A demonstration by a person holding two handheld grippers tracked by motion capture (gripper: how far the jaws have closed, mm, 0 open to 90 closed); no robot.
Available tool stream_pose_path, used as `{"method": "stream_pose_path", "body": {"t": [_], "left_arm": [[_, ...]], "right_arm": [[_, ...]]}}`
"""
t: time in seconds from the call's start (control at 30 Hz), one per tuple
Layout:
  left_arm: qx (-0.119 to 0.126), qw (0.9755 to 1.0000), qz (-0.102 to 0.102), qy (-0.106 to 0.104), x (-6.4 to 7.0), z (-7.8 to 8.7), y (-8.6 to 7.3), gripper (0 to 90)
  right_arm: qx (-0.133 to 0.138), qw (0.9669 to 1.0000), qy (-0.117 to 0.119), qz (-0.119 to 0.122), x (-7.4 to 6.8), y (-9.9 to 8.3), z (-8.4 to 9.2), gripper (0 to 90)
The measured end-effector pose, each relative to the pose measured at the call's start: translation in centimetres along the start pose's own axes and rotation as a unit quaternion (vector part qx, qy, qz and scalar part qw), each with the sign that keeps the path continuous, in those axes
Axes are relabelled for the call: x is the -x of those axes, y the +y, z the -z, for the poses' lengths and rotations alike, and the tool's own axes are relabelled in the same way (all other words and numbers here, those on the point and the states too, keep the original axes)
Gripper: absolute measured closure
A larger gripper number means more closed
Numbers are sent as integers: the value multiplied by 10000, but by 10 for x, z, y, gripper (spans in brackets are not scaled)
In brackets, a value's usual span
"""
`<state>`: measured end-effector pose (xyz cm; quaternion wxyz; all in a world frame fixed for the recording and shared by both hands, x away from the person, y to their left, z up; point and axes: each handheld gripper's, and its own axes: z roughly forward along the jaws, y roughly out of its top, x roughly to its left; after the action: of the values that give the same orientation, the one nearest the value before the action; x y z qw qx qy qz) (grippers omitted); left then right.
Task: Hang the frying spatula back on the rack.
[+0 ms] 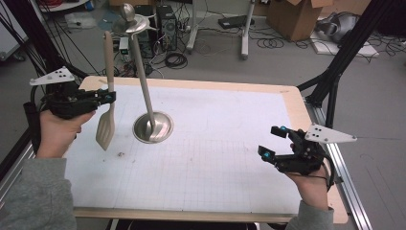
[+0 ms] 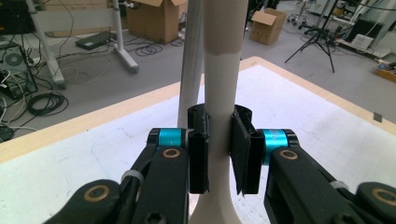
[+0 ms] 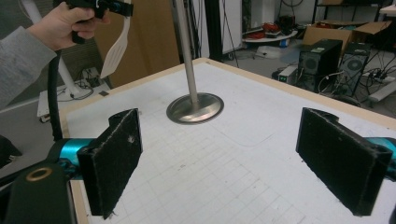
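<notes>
High view: left gripper (image 1: 109,97) pinches the spatula (image 1: 107,112) upright, blade down, just left of the stand (image 1: 152,125); right gripper (image 1: 273,143), jaws spread and empty, sits well apart at near right

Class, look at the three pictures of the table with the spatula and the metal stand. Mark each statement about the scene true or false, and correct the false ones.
1. The left hand-held gripper is shut on the handle of the spatula. True.
2. The spatula lies flat on the table. False: it is held upright in the air, blade downward, above the white mat.
3. The right hand-held gripper holds the metal stand. False: its jaws stand wide open with nothing between them, apart from the metal stand.
4. The metal stand has a round base resting on the mat. True.
5. The spatula already hangs from the top of the stand. False: it is beside the pole, still in the gripper.
</notes>
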<state>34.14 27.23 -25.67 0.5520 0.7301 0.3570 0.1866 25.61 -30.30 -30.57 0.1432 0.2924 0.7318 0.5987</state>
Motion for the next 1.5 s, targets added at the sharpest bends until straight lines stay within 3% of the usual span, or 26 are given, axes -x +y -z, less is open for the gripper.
{"method": "stream_pose_path", "body": {"t": [0.77, 0.9, 1.5], "left_arm": [[-187, 9996, -75, 175, 2, -22, 6, 778], [-233, 9991, -155, 315, 2, -24, 8, 778], [-188, 9993, -179, 282, 2, -29, 8, 772]], "right_arm": [[1, 10000, 24, 16, 0, 0, -1, 135], [-3, 10000, 30, 7, 1, 0, 0, 135], [-51, 10000, 58, 1, 0, -1, -2, 135]]}}
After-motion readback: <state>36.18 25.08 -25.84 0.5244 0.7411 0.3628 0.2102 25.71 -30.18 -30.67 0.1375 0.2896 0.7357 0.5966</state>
